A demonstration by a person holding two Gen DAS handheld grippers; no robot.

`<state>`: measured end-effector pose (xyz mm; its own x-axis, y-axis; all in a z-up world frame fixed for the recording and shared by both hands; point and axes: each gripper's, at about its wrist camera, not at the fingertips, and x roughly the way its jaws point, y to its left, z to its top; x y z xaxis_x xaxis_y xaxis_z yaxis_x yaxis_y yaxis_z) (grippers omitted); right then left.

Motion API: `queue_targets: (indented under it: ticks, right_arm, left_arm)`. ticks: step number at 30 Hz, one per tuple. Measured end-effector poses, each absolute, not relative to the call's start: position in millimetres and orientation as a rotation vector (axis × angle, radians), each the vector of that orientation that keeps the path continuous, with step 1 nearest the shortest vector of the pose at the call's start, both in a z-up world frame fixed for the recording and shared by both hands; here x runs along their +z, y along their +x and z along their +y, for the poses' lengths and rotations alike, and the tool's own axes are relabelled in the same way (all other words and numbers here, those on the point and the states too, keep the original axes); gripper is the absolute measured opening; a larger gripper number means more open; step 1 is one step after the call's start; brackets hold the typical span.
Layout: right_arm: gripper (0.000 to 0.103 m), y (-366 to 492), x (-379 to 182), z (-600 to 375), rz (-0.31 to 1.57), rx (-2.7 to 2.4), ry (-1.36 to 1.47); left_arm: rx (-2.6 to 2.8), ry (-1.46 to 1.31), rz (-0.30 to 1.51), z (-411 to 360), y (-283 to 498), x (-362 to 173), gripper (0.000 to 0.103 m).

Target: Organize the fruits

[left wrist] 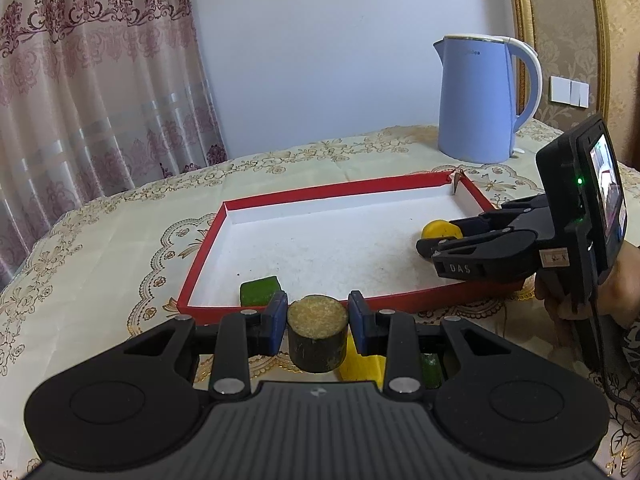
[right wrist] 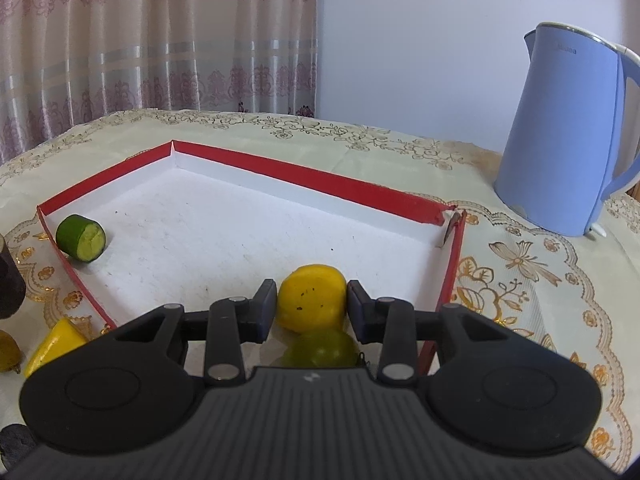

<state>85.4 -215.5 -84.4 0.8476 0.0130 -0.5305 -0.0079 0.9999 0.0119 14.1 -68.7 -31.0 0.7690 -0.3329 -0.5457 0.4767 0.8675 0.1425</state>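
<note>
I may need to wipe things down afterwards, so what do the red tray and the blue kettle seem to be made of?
Red tray: looks like thin cardboard, matt red outside and white inside; one corner is torn open and the floor is speckled with dirt. Blue kettle: probably plastic with a smooth satin finish and a pale rim and handle; whether metal lies underneath cannot be told.

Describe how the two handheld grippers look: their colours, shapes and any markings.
Both are black plastic. The left gripper has a ribbed grey body, two round discs, silver bolts on its linkage bars and blue pads on its fingers. The right gripper is built the same way. Seen from the left wrist, it carries white letters "DAS", a small lit screen, a green light and a little label.
</note>
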Motion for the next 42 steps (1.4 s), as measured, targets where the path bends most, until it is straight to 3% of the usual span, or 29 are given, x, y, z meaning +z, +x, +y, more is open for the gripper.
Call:
queue_targets:
  ticks: [36,38,39,42]
  right_arm:
    - [0.04,85.8,-84.7,-214.8,0.578,0.002,0.004]
    - [0.047,85.2,-84.7,-214.8,0.579,-0.008,0.001]
    - [0.06,84.8,-84.8,-214.2,0.578,-0.013,0.0]
    - [0.067,82.1,-83.9,-214.6,0.561,-0.012,0.003]
  left_arm:
    - [-0.427,0.286,0.489,-80.6,44.6,-14.6,0.032]
    - [-0.423,0.29,0.488,-85.1,51.9,-14.6,0.032]
    - [-0.423,0.29,0.491,-87.5,55.5,-15.1,0.032]
    - [-0.414,0.297,0.498,-94.3,65.3,-18.8,0.032]
